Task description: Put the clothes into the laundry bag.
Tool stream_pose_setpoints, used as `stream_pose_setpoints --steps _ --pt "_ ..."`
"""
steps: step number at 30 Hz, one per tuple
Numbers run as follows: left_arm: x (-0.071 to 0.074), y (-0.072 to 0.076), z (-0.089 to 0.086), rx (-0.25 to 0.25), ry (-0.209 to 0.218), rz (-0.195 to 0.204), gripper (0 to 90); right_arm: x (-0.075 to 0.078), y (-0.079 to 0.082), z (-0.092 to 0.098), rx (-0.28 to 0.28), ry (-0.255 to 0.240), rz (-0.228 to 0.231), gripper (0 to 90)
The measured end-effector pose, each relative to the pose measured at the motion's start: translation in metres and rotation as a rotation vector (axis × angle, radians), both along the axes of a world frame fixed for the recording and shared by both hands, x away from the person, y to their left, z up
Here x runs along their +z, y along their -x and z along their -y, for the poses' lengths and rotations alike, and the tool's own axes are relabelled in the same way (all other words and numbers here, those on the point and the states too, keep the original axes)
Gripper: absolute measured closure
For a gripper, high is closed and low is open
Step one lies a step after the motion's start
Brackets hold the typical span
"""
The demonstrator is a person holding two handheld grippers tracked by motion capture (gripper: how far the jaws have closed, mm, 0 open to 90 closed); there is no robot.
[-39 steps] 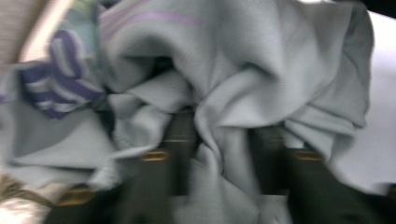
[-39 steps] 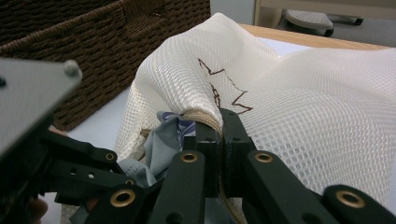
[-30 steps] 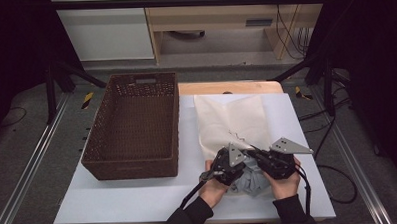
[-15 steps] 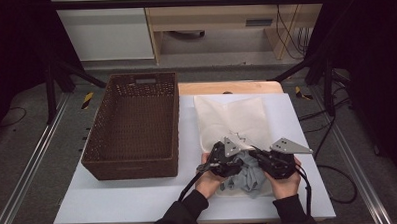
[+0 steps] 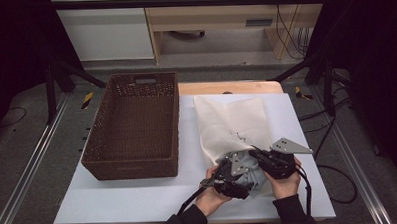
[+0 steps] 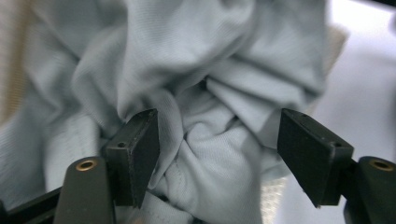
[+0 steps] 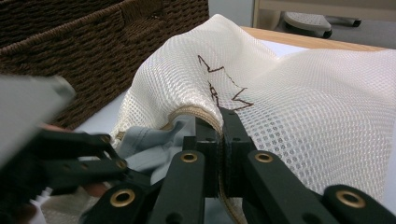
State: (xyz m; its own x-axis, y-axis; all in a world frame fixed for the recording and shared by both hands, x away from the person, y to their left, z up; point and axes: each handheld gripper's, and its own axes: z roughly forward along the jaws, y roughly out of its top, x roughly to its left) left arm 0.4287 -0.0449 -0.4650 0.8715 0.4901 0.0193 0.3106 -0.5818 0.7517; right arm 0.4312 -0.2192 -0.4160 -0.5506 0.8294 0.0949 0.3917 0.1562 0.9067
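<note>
Table (image 5: 139,199): white top, takes up most of the middle of the high view, my forearms come in from the bottom edge.

Basket (image 5: 133,125): big brown wicker one, sits left of center in the high view. It also fills the upper left of the right gripper view (image 7: 93,42).

Mesh bag (image 5: 230,125): cream coloured, lies flat just right of the basket, its open end down toward my hands. There's a dark squiggle drawn on it, clearest in the right gripper view (image 7: 299,107).

Grey cloth (image 5: 249,170): bunched up at the bag's mouth in the lower middle of the high view, right between my two grippers. Up close in the left gripper view (image 6: 205,116) it's a crumpled, twisted lump.

Left gripper (image 6: 217,149): jaws spread wide, a knot of the grey cloth sits in the gap, left pad touching the fabric, right pad off it. In the high view (image 5: 228,177) it's at the lower middle.

Right gripper (image 7: 223,140): jaws pressed together on the tan rim of the mesh bag, holding the edge lifted so the grey cloth (image 7: 154,142) peeks out underneath. In the high view (image 5: 271,162) it's just right of the left one.
</note>
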Motion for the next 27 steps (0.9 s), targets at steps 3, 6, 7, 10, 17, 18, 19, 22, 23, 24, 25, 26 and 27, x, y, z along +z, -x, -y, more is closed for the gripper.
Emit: stream_pose_setpoints --steps 3,6,7,10,17,18,19,22,23,24,25,26,27 --pt "-0.007 0.004 0.006 0.03 -0.053 0.09 38.4 -0.001 0.0 0.0 0.004 0.006 -0.005 88.1" --pt "-0.005 0.003 0.006 0.053 -0.058 0.096 63.0 0.0 0.0 0.0 0.001 0.0 -0.002 88.1" --pt "-0.005 0.0 0.005 0.053 -0.041 0.069 69.8 0.0 0.0 0.0 0.0 0.0 -0.002 88.1" --pt "-0.001 -0.006 0.001 0.078 0.005 0.015 79.6 0.0 0.001 0.0 0.002 0.001 -0.003 88.1" --pt "0.027 -0.014 -0.002 0.084 0.028 0.074 82.4 0.003 0.001 0.002 0.008 -0.01 0.002 88.2" --pt "0.027 -0.021 0.0 0.096 0.025 0.078 82.4 0.003 0.002 0.002 0.008 -0.01 0.004 88.2" --pt "0.025 -0.025 0.001 0.101 0.028 0.073 82.4 0.003 0.002 0.002 0.006 -0.013 0.007 88.2" --pt "0.015 -0.036 0.005 0.136 0.013 0.112 81.9 0.004 0.003 0.001 0.009 -0.016 0.006 88.2" --pt "0.012 -0.038 0.006 0.151 0.013 0.116 81.5 0.004 0.003 0.001 0.01 -0.015 0.006 88.2" --pt "0.009 -0.041 0.007 0.169 0.014 0.12 81.3 0.004 0.003 0.001 0.01 -0.015 0.006 88.2" --pt "0.006 -0.044 0.007 0.174 0.009 0.133 81.0 0.003 0.003 0.001 0.008 -0.012 0.007 88.2" --pt "0.004 -0.045 0.008 0.172 0.001 0.13 80.3 0.003 0.003 0.001 0.004 -0.007 0.008 88.2" --pt "0.002 -0.046 0.008 0.17 0.001 0.122 79.4 0.002 0.002 0.001 0.002 -0.007 0.007 88.2"
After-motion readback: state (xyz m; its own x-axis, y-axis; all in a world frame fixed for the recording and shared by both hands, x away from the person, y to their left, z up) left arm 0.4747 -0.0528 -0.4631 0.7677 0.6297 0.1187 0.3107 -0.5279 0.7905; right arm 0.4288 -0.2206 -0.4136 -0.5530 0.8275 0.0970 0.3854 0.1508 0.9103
